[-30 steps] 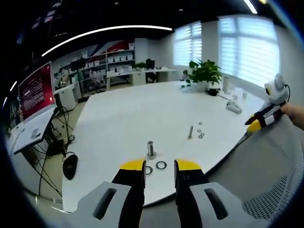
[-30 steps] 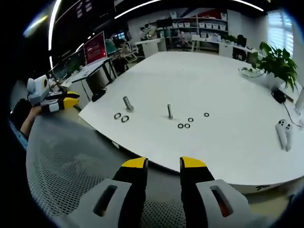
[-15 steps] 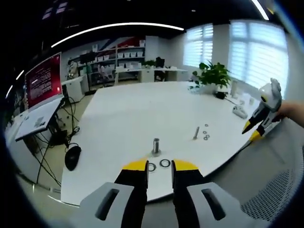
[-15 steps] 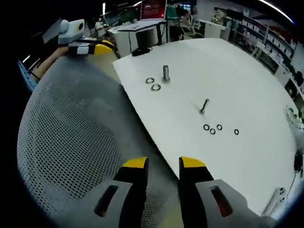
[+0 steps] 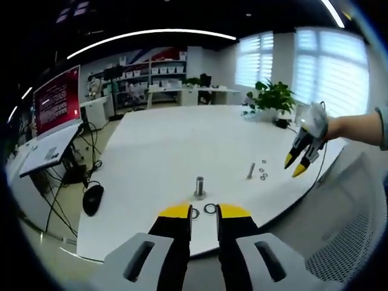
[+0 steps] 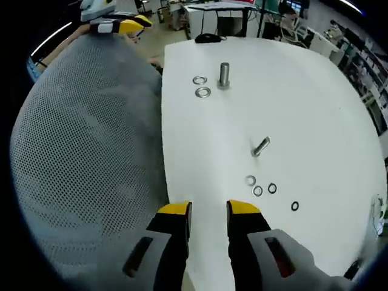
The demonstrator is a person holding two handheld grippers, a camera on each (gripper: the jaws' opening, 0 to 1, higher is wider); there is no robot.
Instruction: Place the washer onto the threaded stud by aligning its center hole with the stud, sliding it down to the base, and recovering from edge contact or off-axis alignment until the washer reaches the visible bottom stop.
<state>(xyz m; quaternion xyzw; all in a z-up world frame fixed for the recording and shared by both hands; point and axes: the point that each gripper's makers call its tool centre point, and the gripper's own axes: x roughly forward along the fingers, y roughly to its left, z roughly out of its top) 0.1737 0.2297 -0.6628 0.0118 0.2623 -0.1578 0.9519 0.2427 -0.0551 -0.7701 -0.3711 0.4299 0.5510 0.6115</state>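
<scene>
Spreading across both views, the white table (image 5: 163, 139) carries all the hardware near its front edge. The left gripper view takes in the office behind it: a red screen (image 5: 56, 103), shelving, a potted plant (image 5: 271, 97) and bright blinds. The right gripper view instead looks down on a grey mesh chair back (image 6: 85, 157) just beside the table's edge.

A thick threaded stud (image 6: 224, 74) stands upright close to that edge, with two large washers (image 6: 202, 92) lying flat just beside it. Farther in, a slimmer stud (image 6: 260, 146) stands with four small washers (image 6: 257, 190) scattered near it. Bare tabletop lies open around both groups.

The left gripper (image 5: 204, 211) hovers at the table's edge, jaws a narrow gap apart with nothing between them, the two large washers just beyond its tips. The right gripper (image 6: 208, 209) is over the table edge, jaws likewise slightly apart and empty; in the left gripper view it hangs tips-down above the far edge, held by a hand (image 5: 357, 128).
</scene>
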